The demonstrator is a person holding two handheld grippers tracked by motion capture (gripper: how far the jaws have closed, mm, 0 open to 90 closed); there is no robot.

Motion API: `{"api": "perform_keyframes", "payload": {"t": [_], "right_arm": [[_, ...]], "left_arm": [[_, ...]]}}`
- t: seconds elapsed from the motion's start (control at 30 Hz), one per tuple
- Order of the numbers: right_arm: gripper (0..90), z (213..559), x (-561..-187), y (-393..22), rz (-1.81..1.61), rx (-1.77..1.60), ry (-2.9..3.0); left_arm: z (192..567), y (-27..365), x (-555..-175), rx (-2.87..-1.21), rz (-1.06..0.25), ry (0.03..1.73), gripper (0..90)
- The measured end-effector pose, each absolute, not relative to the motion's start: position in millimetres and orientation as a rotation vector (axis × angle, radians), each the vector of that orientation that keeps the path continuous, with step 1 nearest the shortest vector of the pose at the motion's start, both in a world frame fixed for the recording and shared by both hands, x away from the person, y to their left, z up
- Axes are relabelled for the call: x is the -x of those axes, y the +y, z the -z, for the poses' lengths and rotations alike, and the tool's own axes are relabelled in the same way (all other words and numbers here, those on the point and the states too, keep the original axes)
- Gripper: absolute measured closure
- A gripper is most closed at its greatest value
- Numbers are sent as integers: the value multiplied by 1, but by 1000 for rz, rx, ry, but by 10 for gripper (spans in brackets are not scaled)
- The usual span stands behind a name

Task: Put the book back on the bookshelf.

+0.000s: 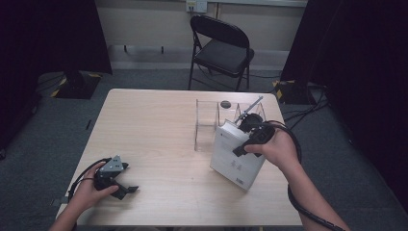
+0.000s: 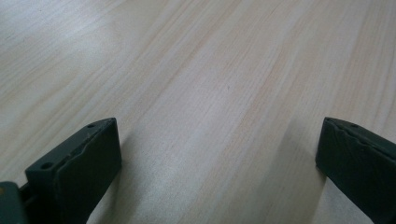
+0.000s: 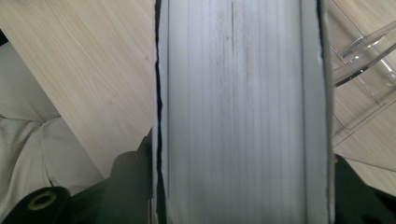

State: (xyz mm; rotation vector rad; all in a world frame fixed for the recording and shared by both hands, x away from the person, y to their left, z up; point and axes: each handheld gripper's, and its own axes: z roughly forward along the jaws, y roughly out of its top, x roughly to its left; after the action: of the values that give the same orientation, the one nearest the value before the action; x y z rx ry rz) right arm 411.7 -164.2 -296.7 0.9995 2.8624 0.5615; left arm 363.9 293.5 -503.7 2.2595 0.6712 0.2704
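The right gripper [image 1: 245,139] was clamped on a thick white book [image 1: 236,156], its jaws pinching the block of pages from either side. In the right gripper view the book's page edges [image 3: 240,112] ran up the middle of the frame and covered most of both jaws, so only dark stubs showed at the bottom; the pads themselves were hidden. From the high view the book stood tilted on the right half of the table [image 1: 159,144], its lower corner near the front edge and its top just in front of a clear plastic rack [image 1: 211,120]. Whether the book touched the rack could not be told, because the gripper and the person's right hand [image 1: 276,147] covered that spot.

The left gripper [image 1: 115,175] lay near the table's front left corner, held by the left hand [image 1: 89,192]. Its jaws stood spread wide, with bare wood between them in the left gripper view [image 2: 217,140]; both jaws were cut off by the bottom of that frame.

Beyond the table stood a black folding chair [image 1: 221,48]. A small dark round thing [image 1: 225,103] by the rack's far side was too small to make out.
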Motion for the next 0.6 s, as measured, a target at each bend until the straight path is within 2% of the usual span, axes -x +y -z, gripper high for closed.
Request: {"api": "perform_keyframes", "payload": {"t": [0.6], "right_arm": [[519, 295, -409, -182, -519, -1032, 2847]], "left_arm": [[503, 294, -365, -2274, -277, 658, 0]]}}
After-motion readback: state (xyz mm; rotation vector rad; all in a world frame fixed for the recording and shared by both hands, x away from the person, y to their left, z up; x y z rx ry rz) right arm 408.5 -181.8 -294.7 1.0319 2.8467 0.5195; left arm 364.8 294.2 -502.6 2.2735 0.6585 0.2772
